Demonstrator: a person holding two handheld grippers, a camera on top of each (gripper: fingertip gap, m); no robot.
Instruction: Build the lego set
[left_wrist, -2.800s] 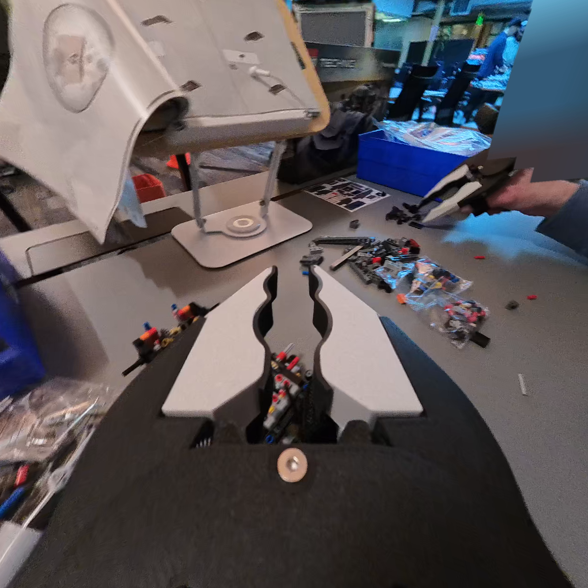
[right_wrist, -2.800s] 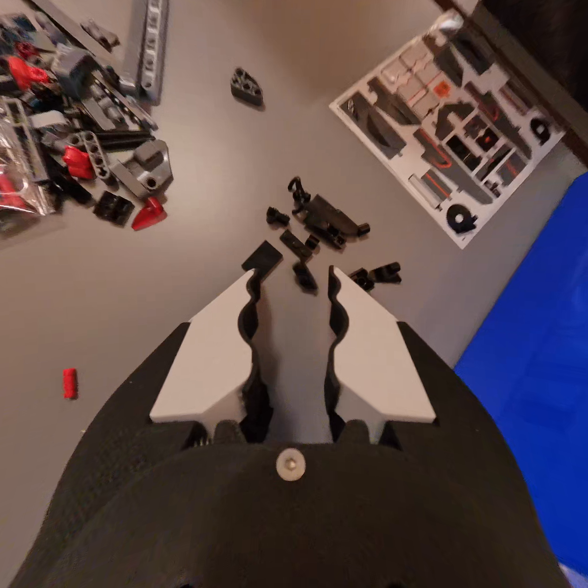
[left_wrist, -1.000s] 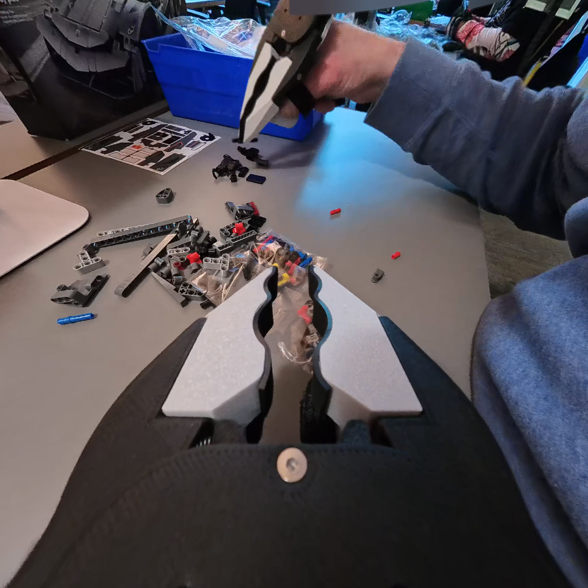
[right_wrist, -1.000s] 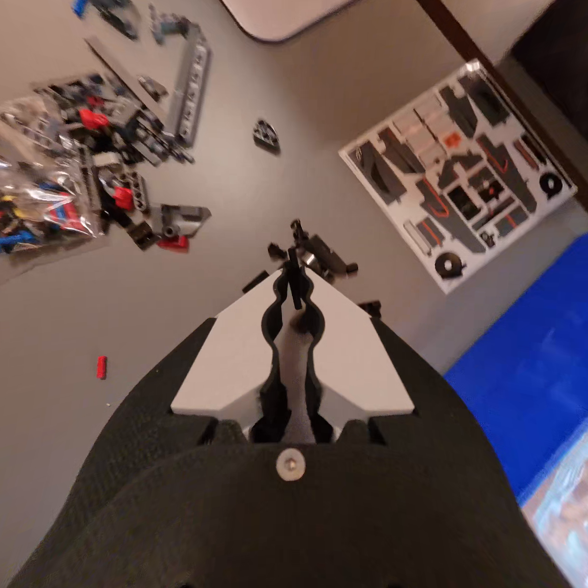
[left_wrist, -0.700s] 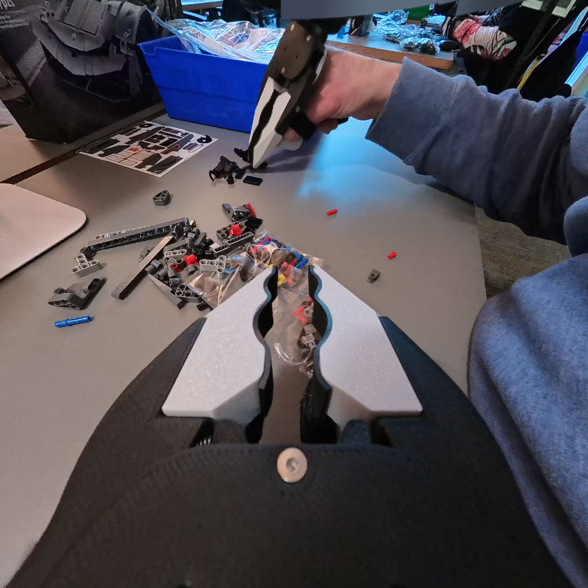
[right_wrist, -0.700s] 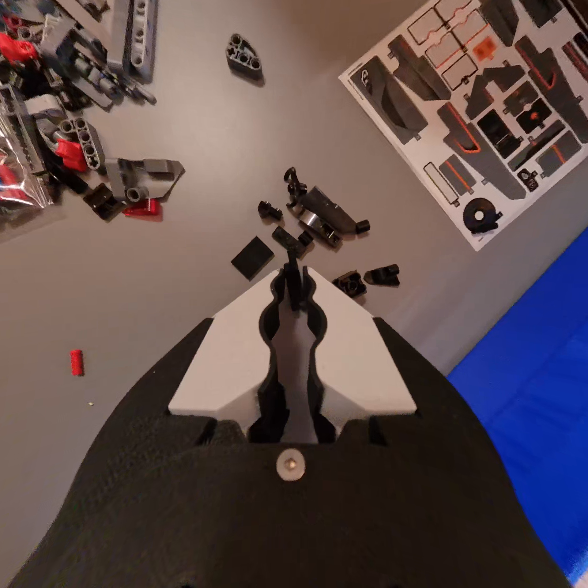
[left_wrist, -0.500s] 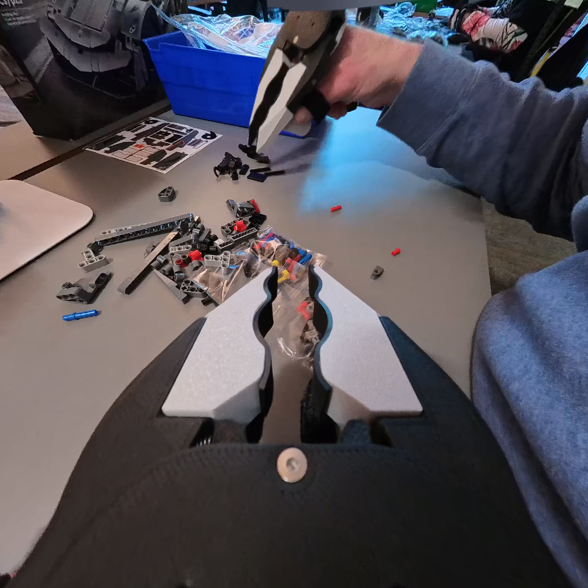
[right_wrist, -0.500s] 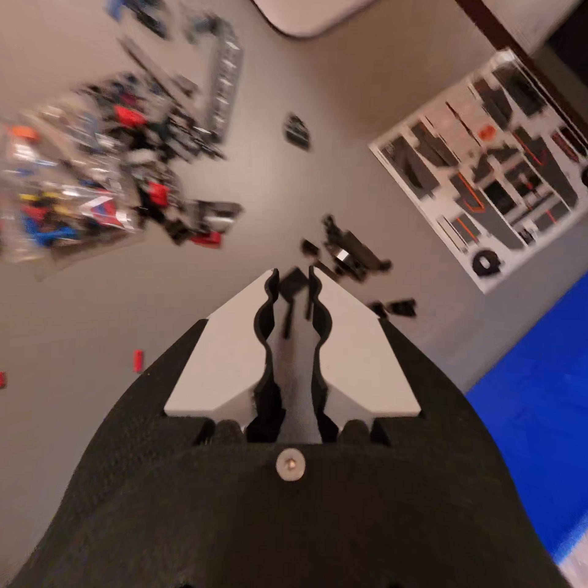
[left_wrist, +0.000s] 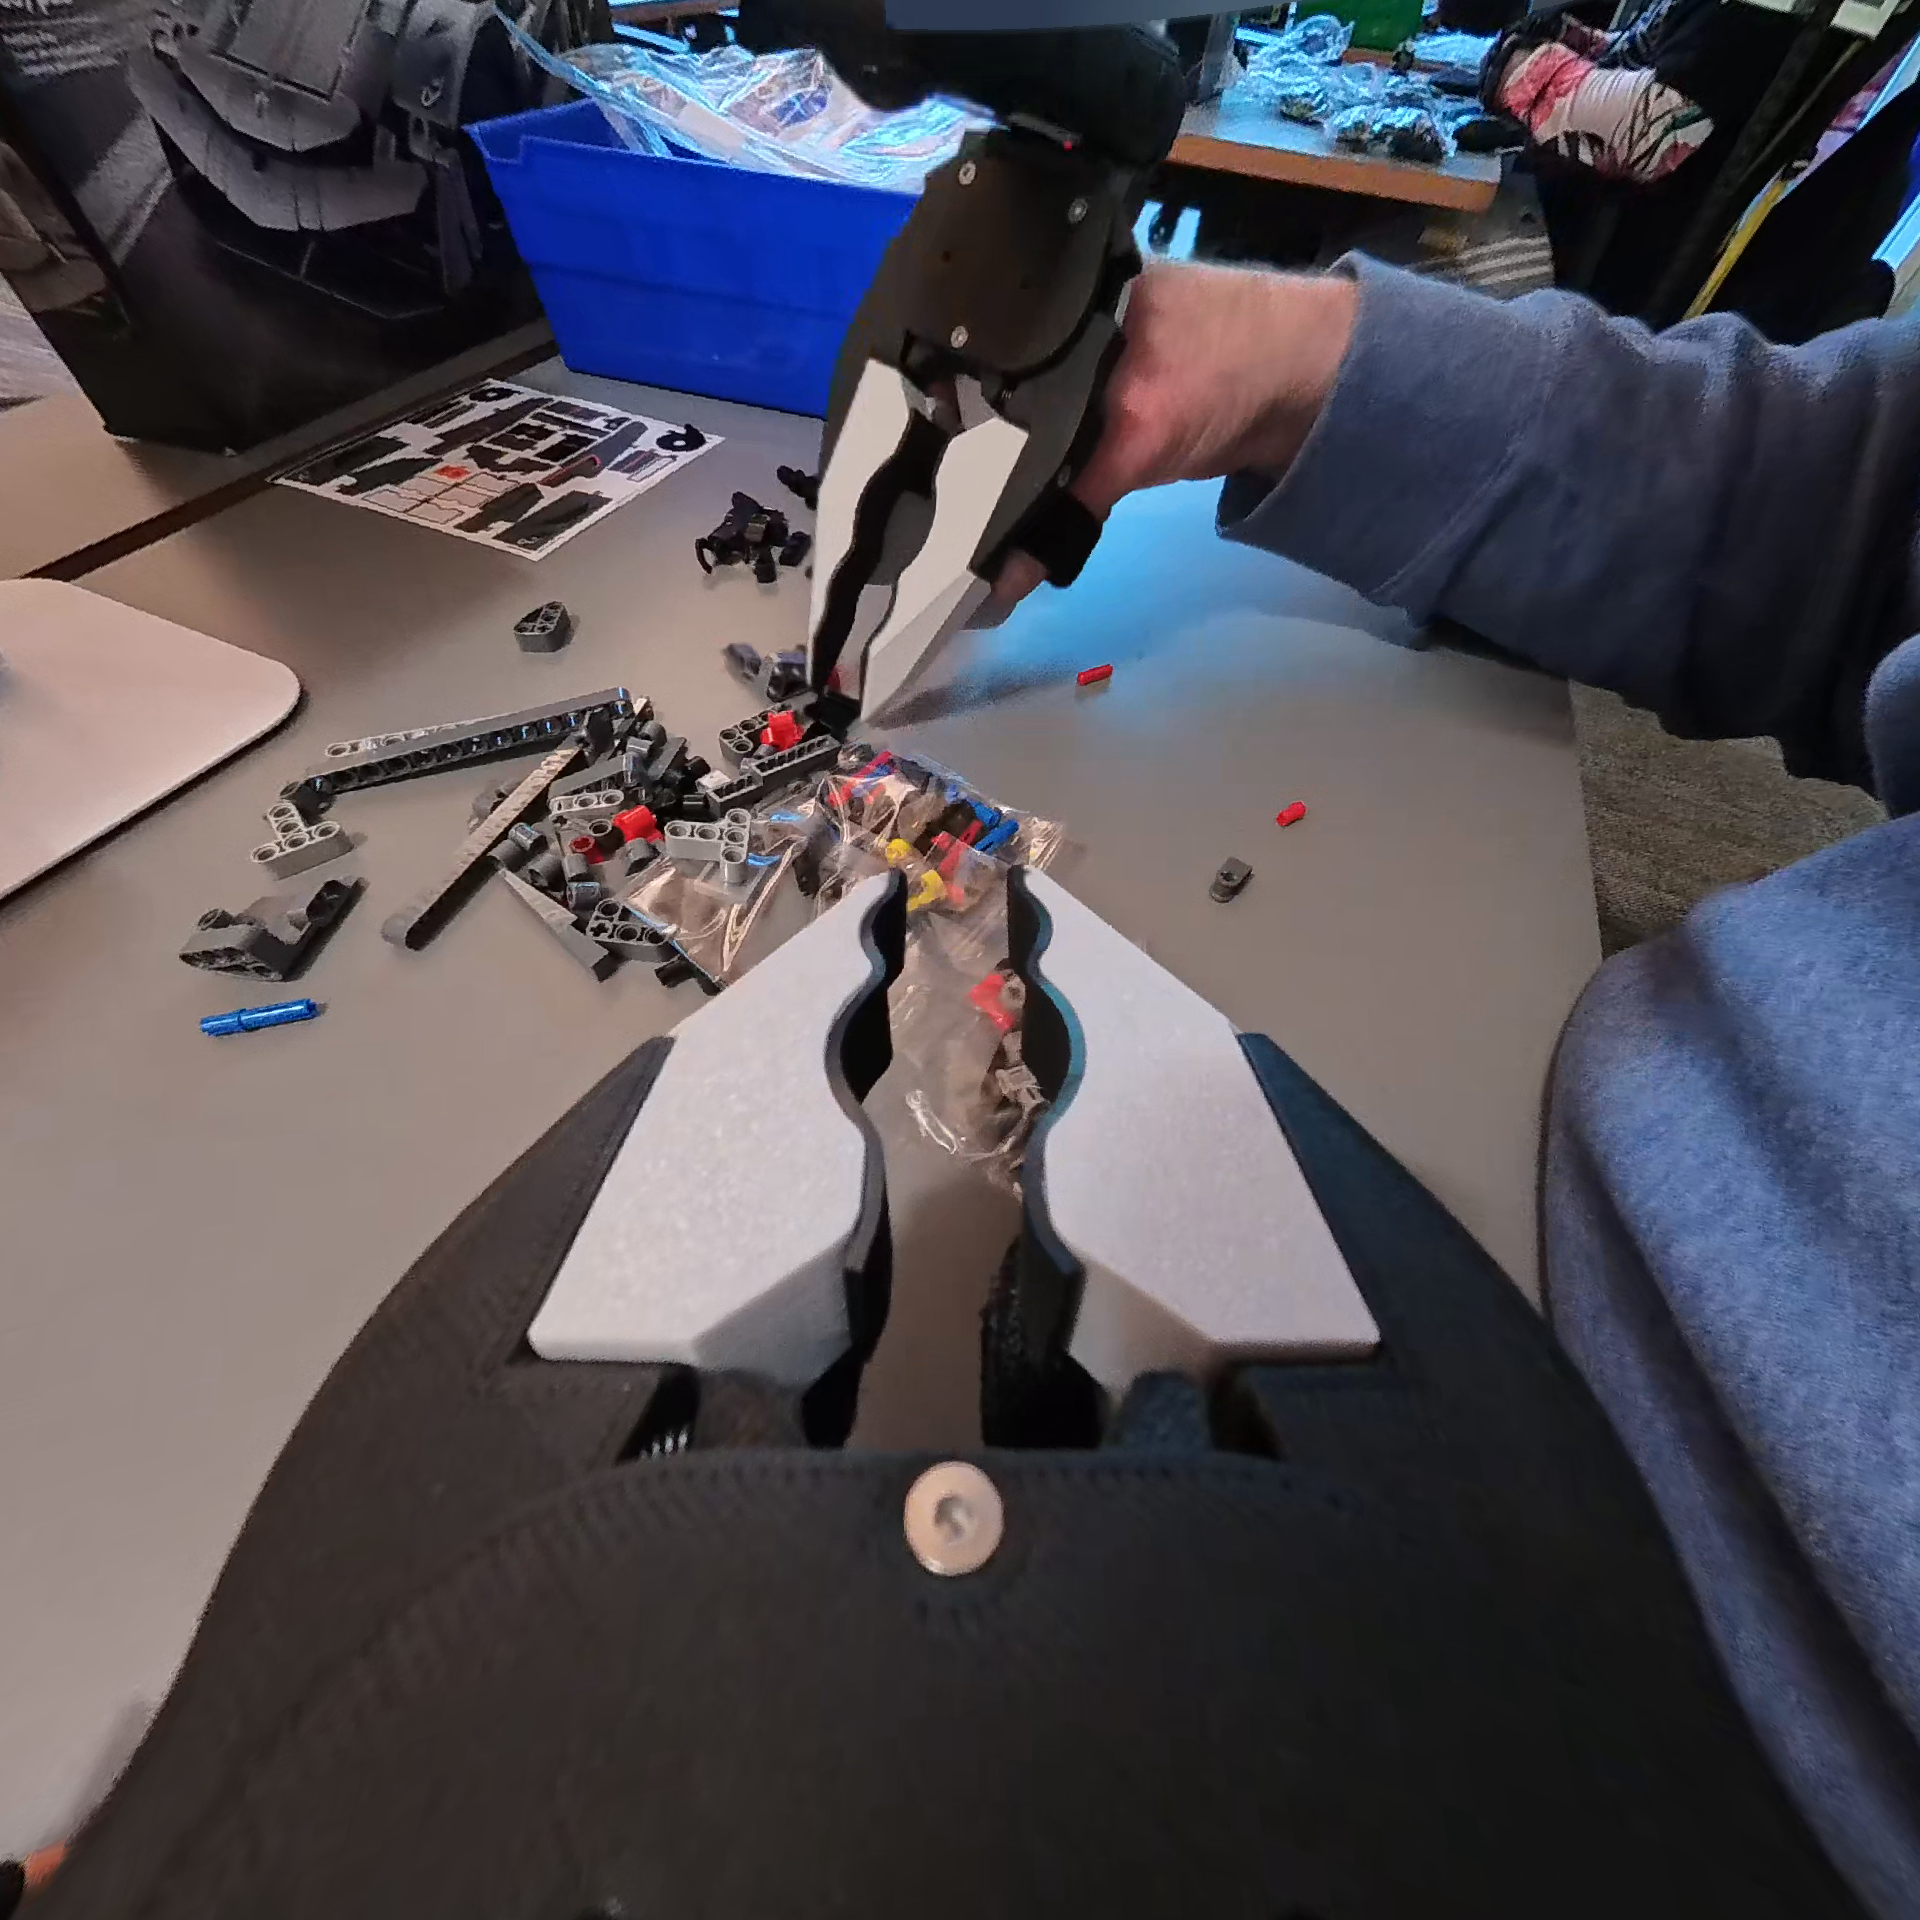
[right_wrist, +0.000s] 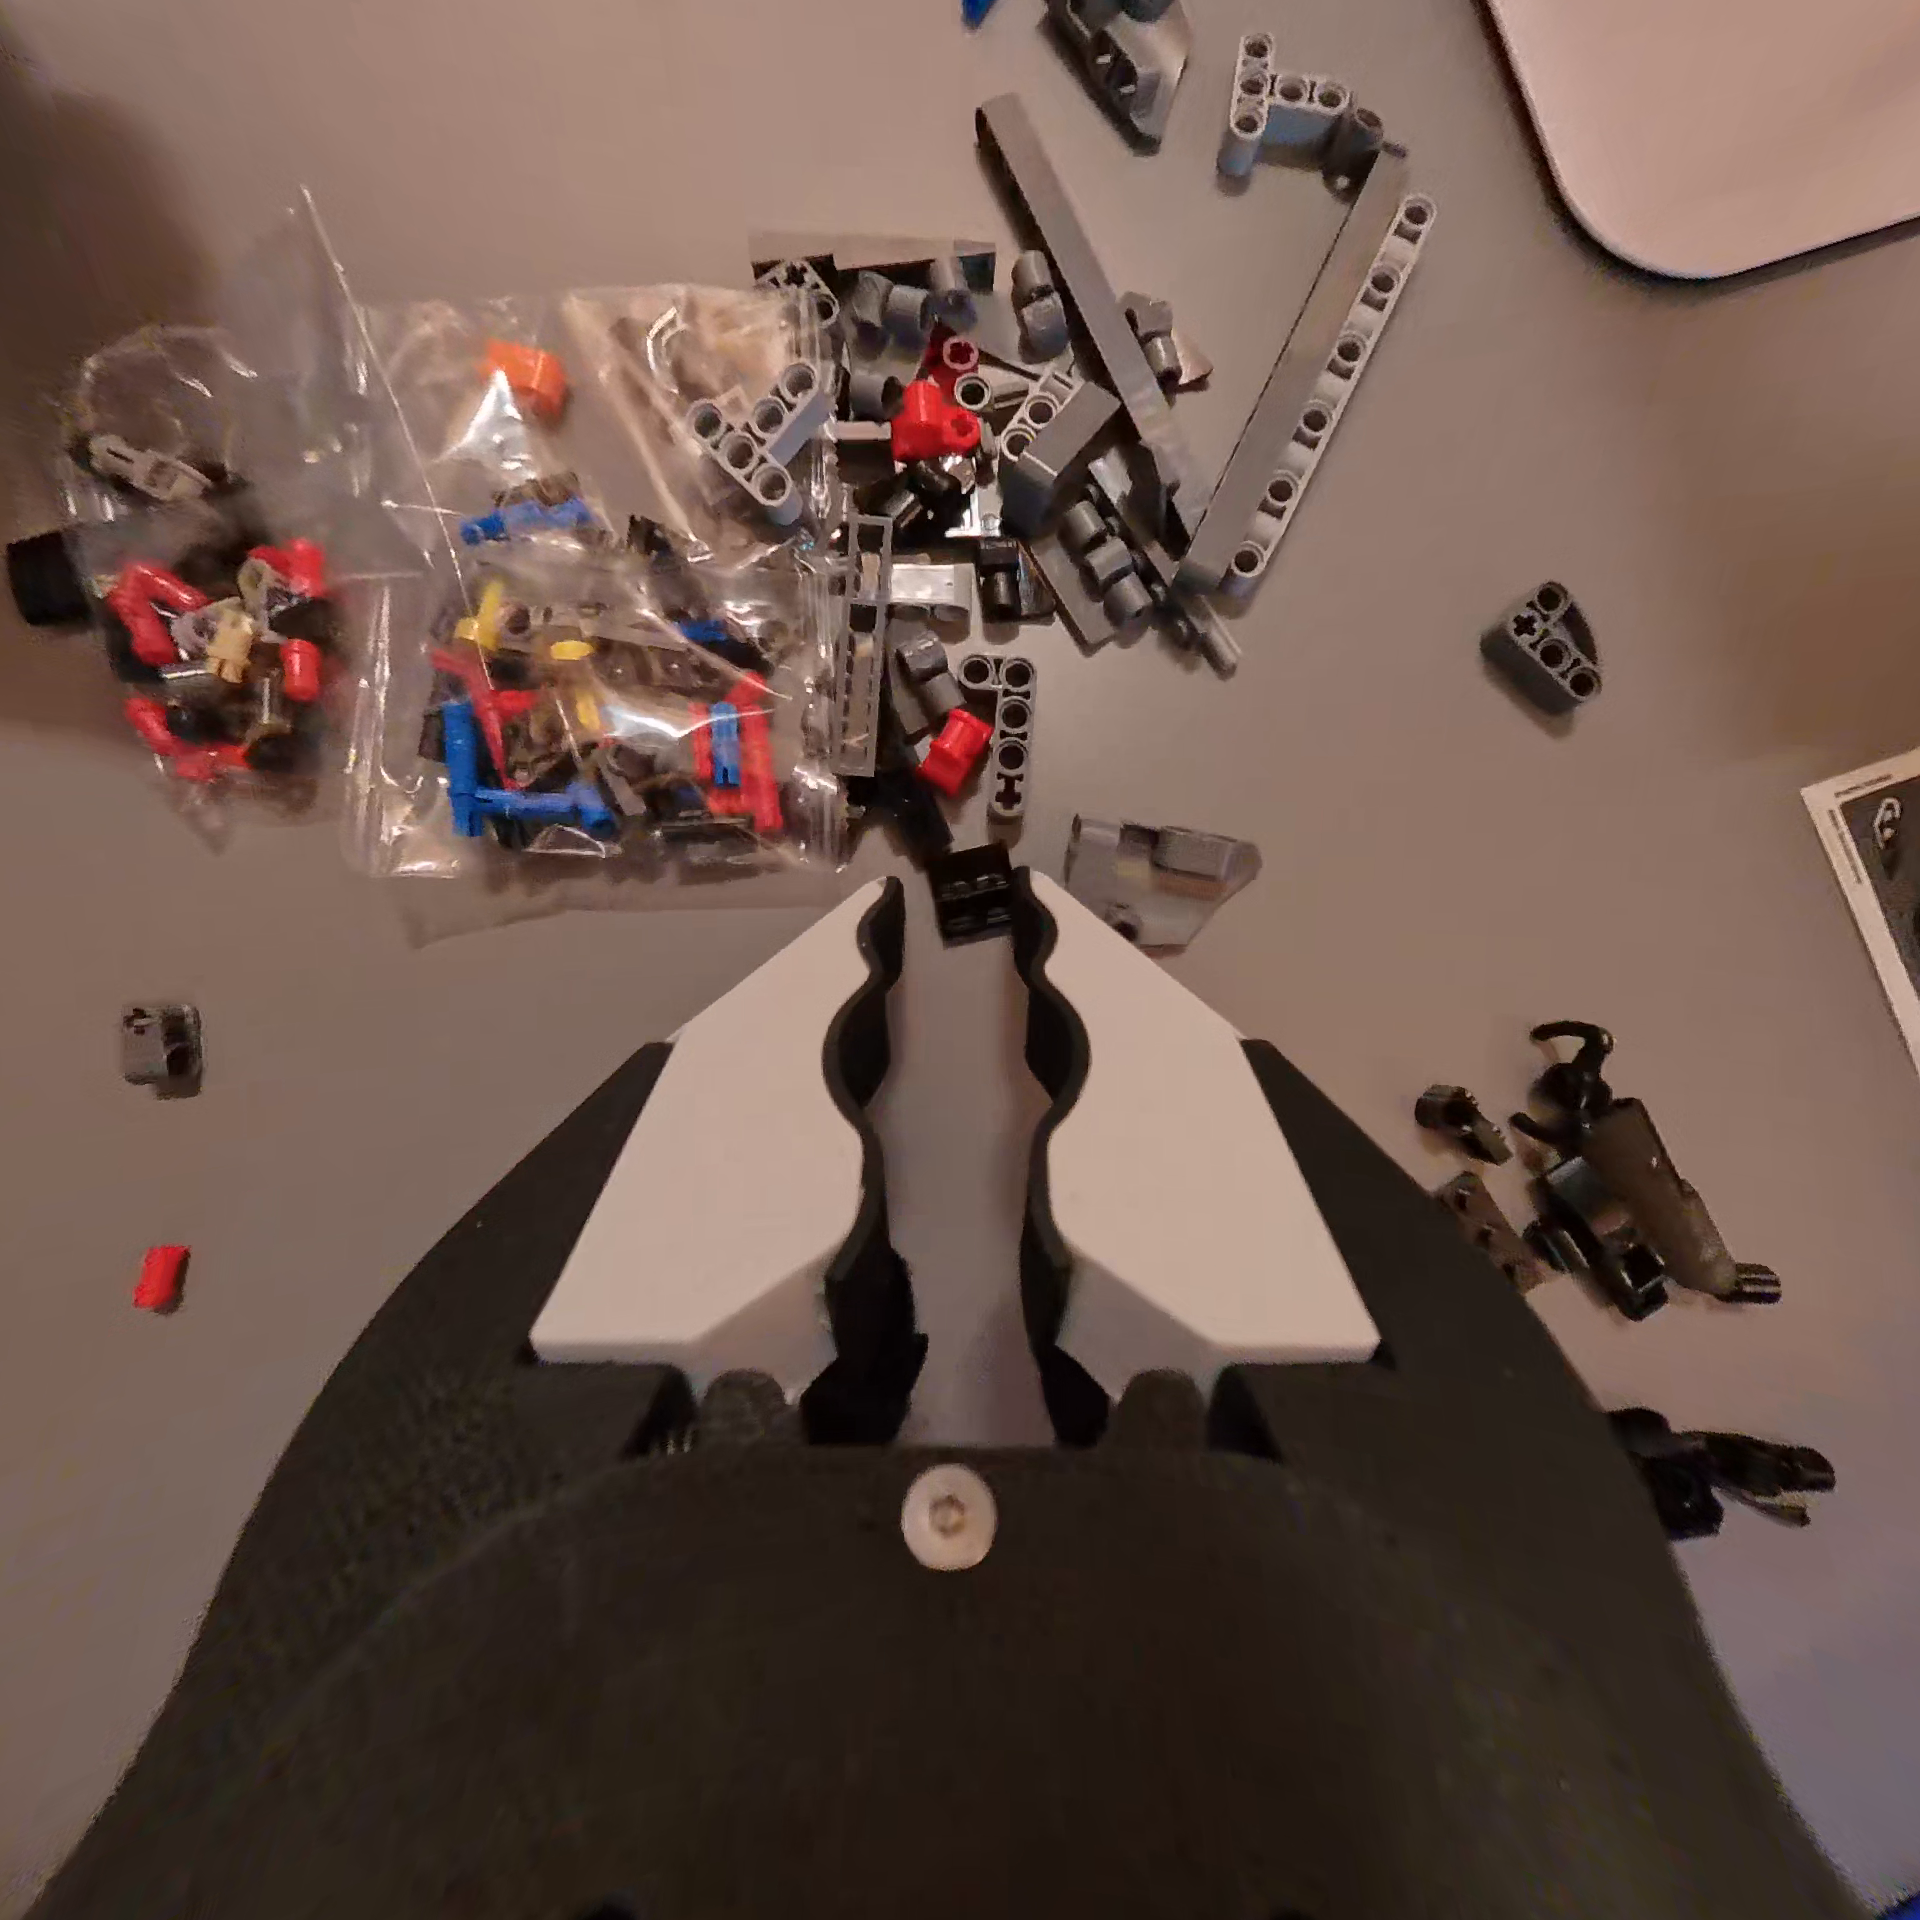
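Observation:
Loose grey, black and red Lego pieces lie in a pile (right_wrist: 1049, 436) beside clear bags of small coloured parts (right_wrist: 603, 665). My right gripper (right_wrist: 958, 881) points down at the near edge of the pile, part open. A small black brick (right_wrist: 975, 896) lies between its tips, with table showing on the brick's left side. In the left wrist view the right gripper (left_wrist: 844, 707) stands tip-down on the pile (left_wrist: 582, 821). My left gripper (left_wrist: 953, 883) hovers over the bags (left_wrist: 935, 831), open and empty.
A small black assembly (right_wrist: 1621, 1195) and a sticker sheet (left_wrist: 499, 468) lie beyond the pile. A blue bin (left_wrist: 686, 281) and a dark box stand behind. A white stand base (left_wrist: 104, 717) is at the left. Red pins (left_wrist: 1093, 675) and a blue pin (left_wrist: 260, 1018) are scattered about. The table edge (left_wrist: 1579, 831) is at the right. The left gripper's tips are roughly 15 cm from the right gripper's. Both grippers' tips are roughly 20 cm from the blue pin (left_wrist: 260, 1018).
My right gripper let go of the thin black piece it held by the black parts, opened partway and moved to the pile. My left gripper has hardly moved.

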